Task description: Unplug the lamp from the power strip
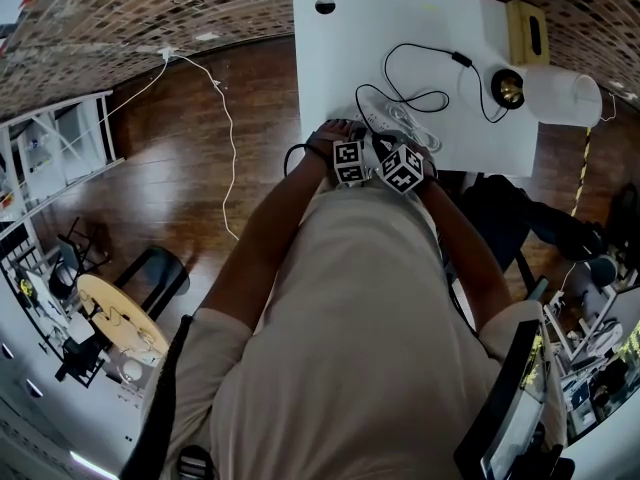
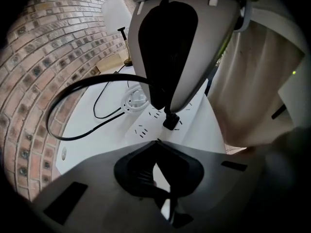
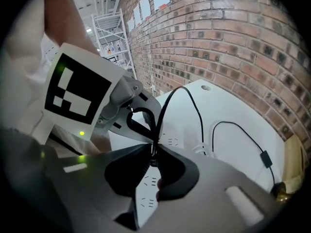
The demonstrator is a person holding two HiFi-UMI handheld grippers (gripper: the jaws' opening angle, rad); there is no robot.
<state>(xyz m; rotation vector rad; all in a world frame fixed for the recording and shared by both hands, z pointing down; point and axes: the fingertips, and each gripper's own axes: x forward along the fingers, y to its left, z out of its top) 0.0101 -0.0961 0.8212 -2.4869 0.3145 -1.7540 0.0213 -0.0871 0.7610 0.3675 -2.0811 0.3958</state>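
Right gripper (image 3: pixel 152 152): jaws pinched on plug (image 2: pixel 170 121), seated in power strip (image 2: pixel 142 130) | left gripper (image 2: pixel 158 142): jaws together, empty | I pull straight out, no twisting, left pinning it down.

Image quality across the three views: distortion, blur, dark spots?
Head view: heavy fisheye, room bends round white table, light even. Left gripper view: black vignette, own jaws dim and soft, plug sharp. Right gripper view: same vignette, near jaws blurred, brick wall crisp.
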